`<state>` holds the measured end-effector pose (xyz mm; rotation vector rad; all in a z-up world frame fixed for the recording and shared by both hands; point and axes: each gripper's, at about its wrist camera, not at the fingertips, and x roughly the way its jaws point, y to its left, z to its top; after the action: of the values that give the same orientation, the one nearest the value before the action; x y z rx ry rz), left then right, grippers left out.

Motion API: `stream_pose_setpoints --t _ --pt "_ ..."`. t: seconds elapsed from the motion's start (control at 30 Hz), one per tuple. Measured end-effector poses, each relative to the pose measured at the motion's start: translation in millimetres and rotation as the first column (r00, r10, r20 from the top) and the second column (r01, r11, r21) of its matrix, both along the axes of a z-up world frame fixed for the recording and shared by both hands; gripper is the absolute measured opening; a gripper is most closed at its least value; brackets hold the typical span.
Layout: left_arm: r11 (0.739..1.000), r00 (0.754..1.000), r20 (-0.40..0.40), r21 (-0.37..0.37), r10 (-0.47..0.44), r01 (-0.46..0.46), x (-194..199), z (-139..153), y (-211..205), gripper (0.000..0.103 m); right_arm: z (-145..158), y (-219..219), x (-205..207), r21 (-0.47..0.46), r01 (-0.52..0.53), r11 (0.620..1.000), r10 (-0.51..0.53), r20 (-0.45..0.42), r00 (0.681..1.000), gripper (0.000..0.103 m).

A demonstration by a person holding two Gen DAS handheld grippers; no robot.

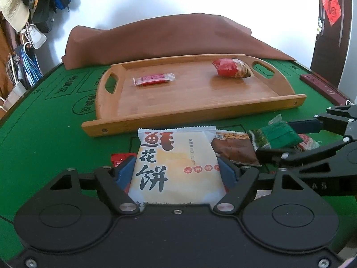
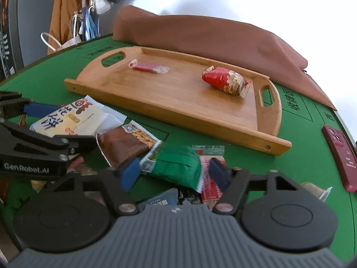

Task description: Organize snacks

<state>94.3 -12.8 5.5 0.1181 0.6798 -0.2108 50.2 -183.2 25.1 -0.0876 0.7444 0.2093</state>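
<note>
My left gripper is shut on a white flower-cake packet, its blue pads pressing both sides; the packet also shows in the right wrist view. My right gripper is open around a green snack packet, which the left wrist view shows between its fingers. A wooden tray lies beyond, holding a red bar and a red nut packet. A brown packet lies between the two grippers.
A brown cloth heap sits behind the tray on the green table. A maroon phone case lies at the right. More packets, one red-and-white, lie under my right gripper. Bags hang at the far left.
</note>
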Motion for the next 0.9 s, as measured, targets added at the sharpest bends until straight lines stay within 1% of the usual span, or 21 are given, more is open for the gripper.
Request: stream_pose_setpoints --t 0.07,0.17,0.27,0.37,0.4,0.43,0.47,0.5,0.53,0.57,0.67,0.73,0.83,0.87,0.9 --pt "0.999 0.999 0.015 0.010 0.032 -0.032 -2 0 -1 0.076 2 0 -1 -0.006 0.031 1.000 -0.031 0.014 0.999 0.055" --pt "0.998 0.998 0.045 0.038 0.045 -0.047 -6 3 -1 0.075 6 -5 -1 0.012 0.069 0.998 -0.070 0.022 0.997 0.047" --pt "0.998 0.997 0.064 0.040 0.036 -0.039 -10 9 -1 0.075 11 -9 -1 0.027 0.079 0.997 -0.080 0.019 0.997 0.041" --pt "0.999 0.997 0.074 0.038 0.034 -0.037 -12 13 0 0.075 12 -9 -2 0.018 0.068 0.998 -0.068 0.019 0.997 0.041" --pt "0.999 0.997 0.073 0.034 0.035 -0.037 -12 14 1 0.075 12 -9 -2 0.015 0.064 0.998 -0.065 0.020 0.998 0.043" --pt "0.999 0.997 0.071 0.028 0.036 -0.038 -12 14 2 0.075 11 -8 -3 0.004 0.045 0.999 -0.045 0.016 0.999 0.051" --pt "0.999 0.997 0.069 0.023 0.041 -0.042 -12 15 3 0.075 10 -7 -3 -0.012 0.026 1.000 -0.026 0.014 1.000 0.061" --pt "0.999 0.997 0.066 0.019 0.045 -0.046 -12 15 4 0.075 9 -5 -4 -0.025 0.009 1.000 -0.009 0.005 1.000 0.064" --pt "0.999 0.997 0.065 0.017 0.048 -0.049 -12 15 5 0.075 8 -4 -4 -0.035 -0.012 0.999 0.011 -0.013 1.000 0.065" --pt "0.998 0.997 0.064 0.017 0.052 -0.053 -12 16 6 0.075 7 -3 -6 -0.033 -0.022 0.999 0.021 -0.027 0.999 0.063" --pt "0.998 0.996 0.065 0.021 0.057 -0.058 -13 16 9 0.075 9 -2 -14 -0.008 -0.074 0.997 0.074 -0.062 0.995 0.062" --pt "0.998 0.996 0.066 0.022 0.059 -0.061 -13 16 9 0.075 11 1 -19 -0.032 -0.098 0.995 0.097 -0.045 0.994 0.062" --pt "0.997 0.996 0.064 0.020 0.067 -0.068 -11 16 11 0.075 11 6 -21 -0.121 -0.095 0.988 0.097 0.006 0.995 0.062" --pt "0.997 0.996 0.062 0.019 0.068 -0.069 -11 16 11 0.075 11 6 -20 -0.135 -0.090 0.987 0.093 0.015 0.996 0.063" --pt "0.997 0.996 0.061 0.019 0.069 -0.070 -10 16 11 0.075 11 4 -19 -0.128 -0.085 0.988 0.089 0.020 0.996 0.064"
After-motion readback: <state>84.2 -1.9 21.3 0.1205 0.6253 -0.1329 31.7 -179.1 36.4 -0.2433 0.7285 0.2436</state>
